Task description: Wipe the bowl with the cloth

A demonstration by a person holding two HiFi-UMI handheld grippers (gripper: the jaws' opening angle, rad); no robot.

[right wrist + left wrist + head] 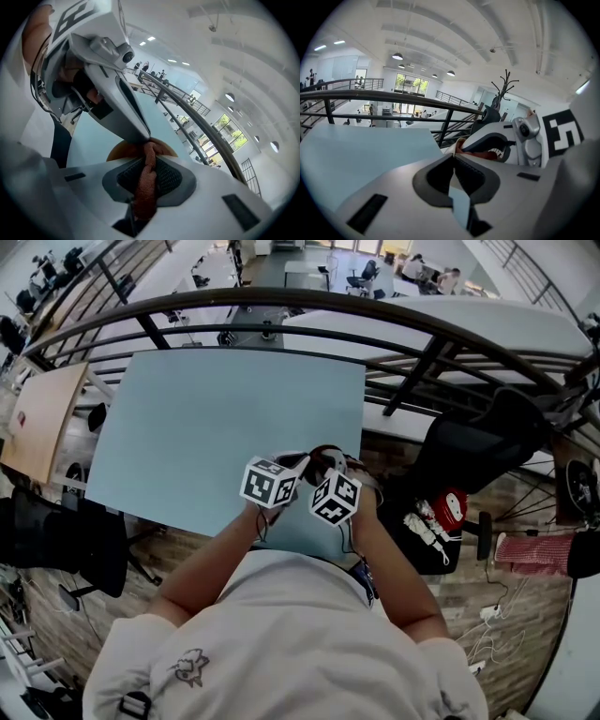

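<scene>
In the right gripper view my right gripper (149, 161) is shut on a rust-brown cloth (145, 187), which runs between its pads toward an orange bowl (119, 151) just beyond the tips. My left gripper (146, 137) comes down from above with its tips on that bowl's rim. In the left gripper view the left gripper (453, 158) is shut, with a beige rim edge and the red cloth (461, 146) right at its tips. In the head view both grippers, left (302, 461) and right (330, 465), meet over the near edge of the light blue table (225, 427); the bowl is hidden there.
A black metal railing (309, 306) curves behind the table. A black bag or chair (478, 451) stands at the right, with cables and a power strip (427, 526) on the floor. At the left are a wooden desk (42, 418) and a dark chair (56, 531).
</scene>
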